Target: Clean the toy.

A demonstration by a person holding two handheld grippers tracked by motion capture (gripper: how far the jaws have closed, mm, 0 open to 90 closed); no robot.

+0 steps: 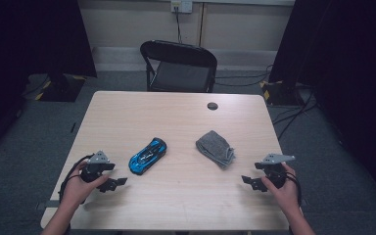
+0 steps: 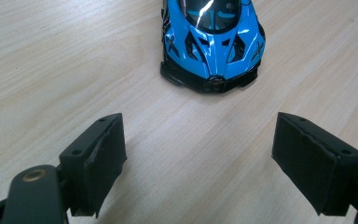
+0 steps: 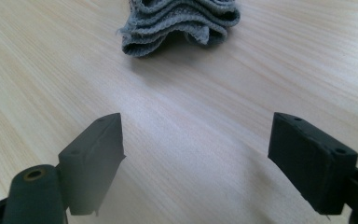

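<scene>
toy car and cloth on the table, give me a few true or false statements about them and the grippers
1. The left gripper holds the blue toy car. False: its jaws are open, short of the car.
2. The grey cloth lies to the right of the car in the high view. True.
3. The right gripper is shut. False: it is open, facing the cloth.
4. The car and cloth lie apart on the table. True.

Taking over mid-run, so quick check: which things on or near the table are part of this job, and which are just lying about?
In the job:
- blue toy car, ahead of the open left gripper
- folded grey cloth, ahead of the open right gripper

Lying about:
- black round cap near the table's far edge
- black folding chair behind the table
</scene>
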